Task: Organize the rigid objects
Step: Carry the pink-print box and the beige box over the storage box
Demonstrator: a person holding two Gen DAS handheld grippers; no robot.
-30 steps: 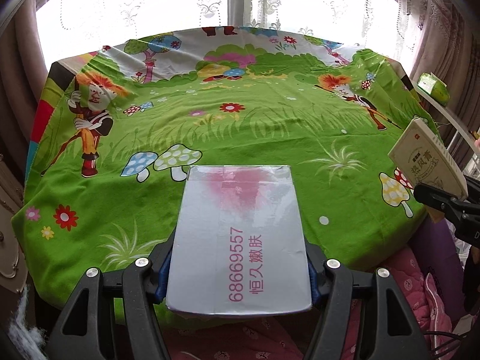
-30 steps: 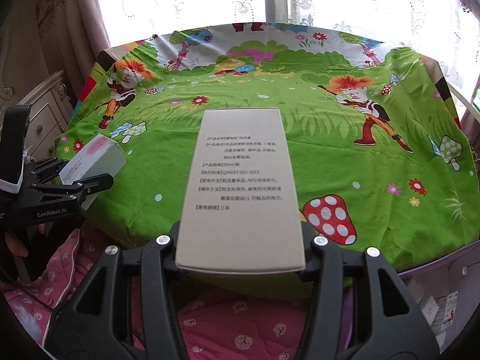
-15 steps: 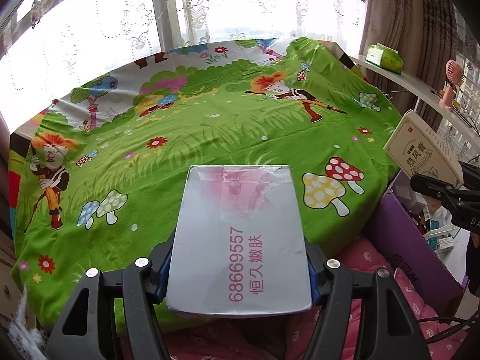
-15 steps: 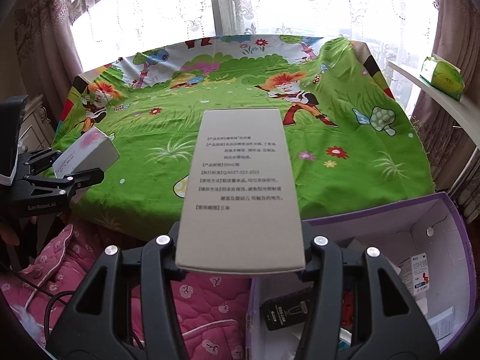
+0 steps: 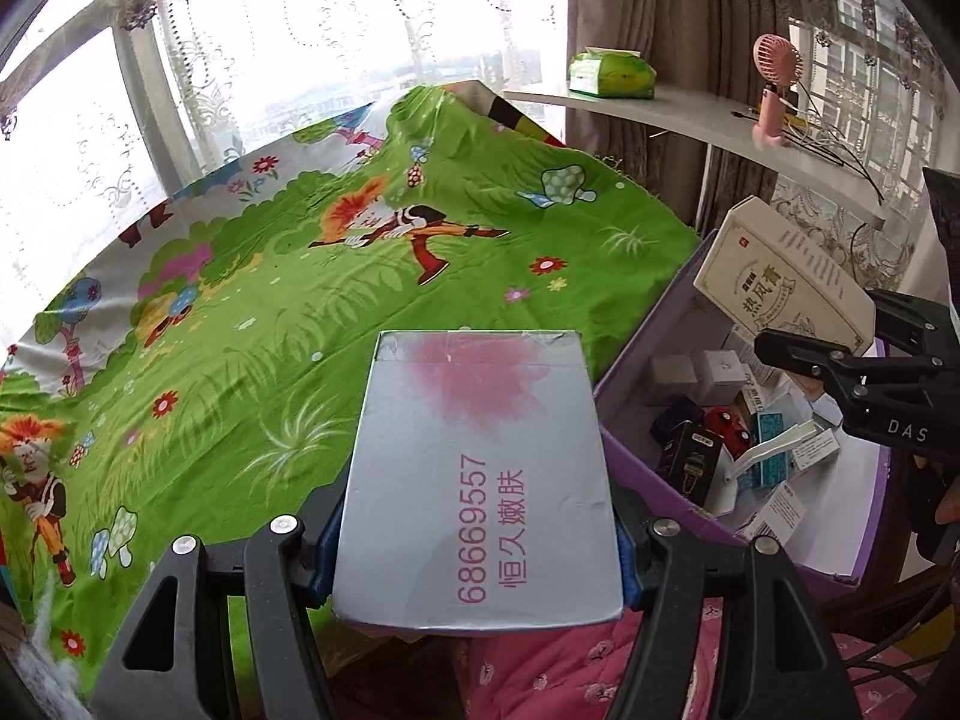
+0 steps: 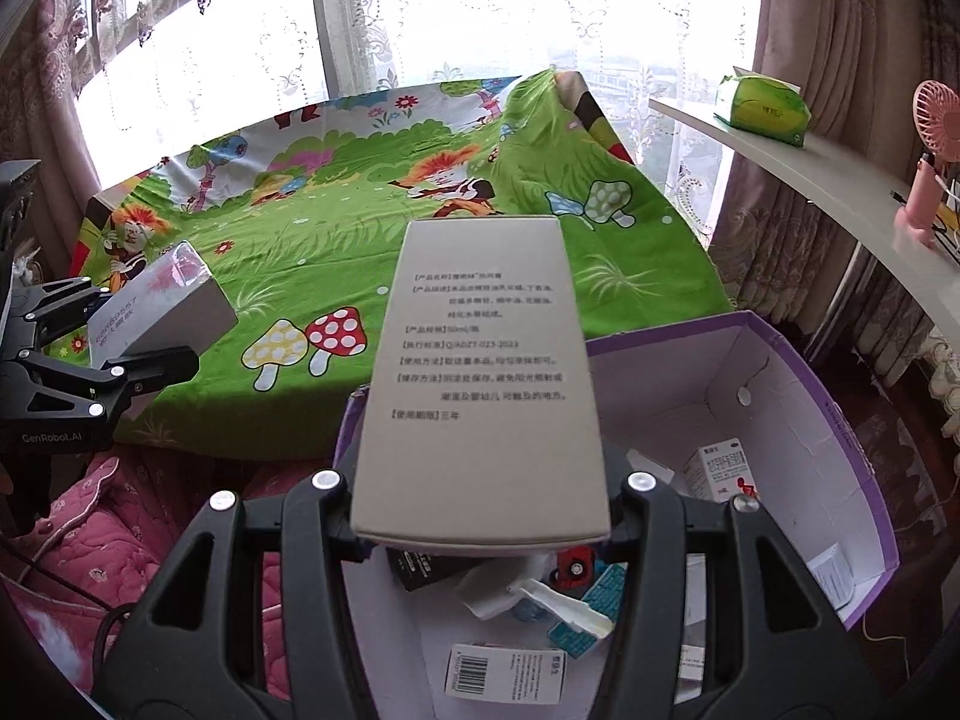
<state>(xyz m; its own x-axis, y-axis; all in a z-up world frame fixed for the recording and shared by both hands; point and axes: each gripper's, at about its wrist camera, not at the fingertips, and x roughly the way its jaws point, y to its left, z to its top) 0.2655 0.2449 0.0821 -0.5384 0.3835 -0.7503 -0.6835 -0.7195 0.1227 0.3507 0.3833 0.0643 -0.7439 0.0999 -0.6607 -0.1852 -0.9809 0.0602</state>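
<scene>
My left gripper (image 5: 477,546) is shut on a silver box with a pink blotch and pink print (image 5: 477,474); it hangs over the bed's near edge, left of the purple box. It also shows in the right wrist view (image 6: 162,306). My right gripper (image 6: 480,504) is shut on a beige box with black print (image 6: 480,372), held above the open purple storage box (image 6: 798,372). The beige box also shows in the left wrist view (image 5: 780,282). The purple box (image 5: 630,468) holds several small cartons.
A bed with a green cartoon sheet (image 5: 300,300) fills the middle. A white shelf (image 6: 810,192) on the right carries a green tissue pack (image 6: 762,102) and a pink fan (image 6: 930,150). A pink quilt (image 6: 90,528) lies below.
Both grippers have swung to the right with their boxes. The purple box has come into view, and the beige box now hangs over it.
</scene>
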